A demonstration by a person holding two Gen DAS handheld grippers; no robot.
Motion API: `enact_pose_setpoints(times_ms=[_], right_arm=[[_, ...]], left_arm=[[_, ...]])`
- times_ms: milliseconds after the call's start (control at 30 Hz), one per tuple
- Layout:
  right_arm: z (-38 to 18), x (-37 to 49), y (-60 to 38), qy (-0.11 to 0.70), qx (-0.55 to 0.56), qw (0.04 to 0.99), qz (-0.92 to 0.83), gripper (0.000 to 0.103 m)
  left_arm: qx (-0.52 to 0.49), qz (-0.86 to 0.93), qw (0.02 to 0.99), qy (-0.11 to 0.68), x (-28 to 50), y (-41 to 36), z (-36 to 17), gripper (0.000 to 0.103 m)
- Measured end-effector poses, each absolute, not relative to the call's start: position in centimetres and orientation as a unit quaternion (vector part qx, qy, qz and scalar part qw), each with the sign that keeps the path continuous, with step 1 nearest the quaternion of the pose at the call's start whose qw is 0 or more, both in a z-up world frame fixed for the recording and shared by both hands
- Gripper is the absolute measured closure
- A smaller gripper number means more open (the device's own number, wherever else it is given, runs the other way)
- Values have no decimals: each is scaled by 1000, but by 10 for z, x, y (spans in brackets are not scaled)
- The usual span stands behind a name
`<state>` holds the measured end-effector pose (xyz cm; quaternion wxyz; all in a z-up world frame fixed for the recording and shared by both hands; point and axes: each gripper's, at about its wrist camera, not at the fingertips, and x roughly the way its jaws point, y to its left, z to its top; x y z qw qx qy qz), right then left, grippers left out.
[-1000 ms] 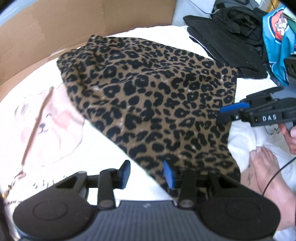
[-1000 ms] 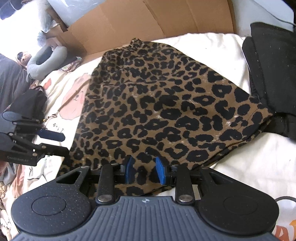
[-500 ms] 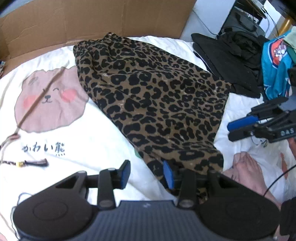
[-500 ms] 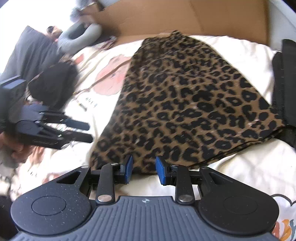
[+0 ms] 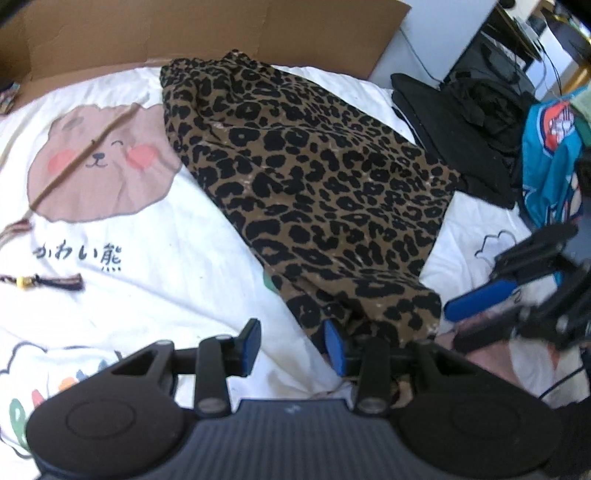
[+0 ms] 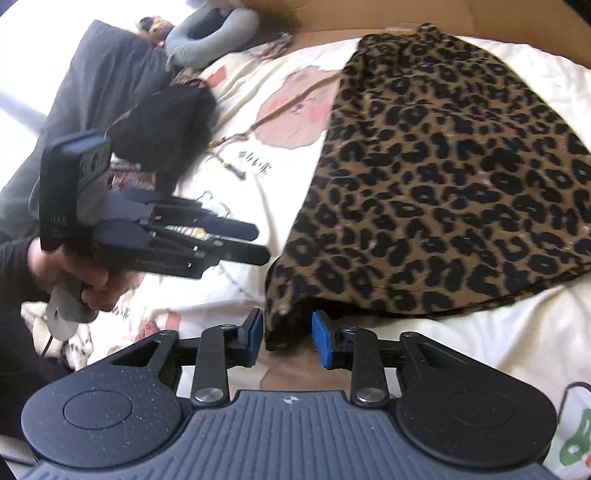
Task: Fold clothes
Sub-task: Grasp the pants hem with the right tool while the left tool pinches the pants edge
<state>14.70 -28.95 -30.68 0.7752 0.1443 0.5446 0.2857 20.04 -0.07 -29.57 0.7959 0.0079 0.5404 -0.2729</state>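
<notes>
A leopard-print garment (image 5: 325, 192) lies spread on the white bear-print sheet (image 5: 155, 258). My left gripper (image 5: 291, 345) is open over the sheet at the garment's near hem. Its right finger (image 5: 334, 349) rests against the cloth edge, and only bare sheet shows between the pads. In the right wrist view the garment (image 6: 443, 177) ends in a near corner (image 6: 282, 317) that sits between the pads of my right gripper (image 6: 288, 338). Its jaws are opening and the pads do not press the cloth. Each gripper also shows in the other's view: the right gripper (image 5: 465, 321) and the hand-held left gripper (image 6: 260, 242).
A cardboard sheet (image 5: 184, 33) stands along the far side. Black clothes (image 5: 461, 122) and a teal garment (image 5: 550, 166) lie at the right. A tasselled cord (image 5: 55, 282) lies on the sheet. A black bag (image 6: 166, 129) and a grey pillow (image 6: 210, 33) sit at the left. Bare skin (image 6: 295, 369) shows under my right gripper.
Both grippers have come to the garment's near hem, the right one sliding left to its corner. The right jaws stand wider than before. The garment lies as it did.
</notes>
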Motion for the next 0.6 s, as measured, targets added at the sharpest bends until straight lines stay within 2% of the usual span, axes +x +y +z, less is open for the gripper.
enact_pose_setpoints(times_ms=[367,400,467,600], right_arm=[[-339,160,-265,565,172,747,307,62],[-339,162,-266,562,177,747,307,66],[-338,164,-270,557,184,750,306,97],[-331,167,-281,546,198,756,301,101]], left_arm=[[-1,-268,796,543,202,6,-296,63],[0,-269,796,543,202,6,-296,63],[3,-271,795,543,202,6,-296,63],[9,-278,791,545,199,2,-297,63]])
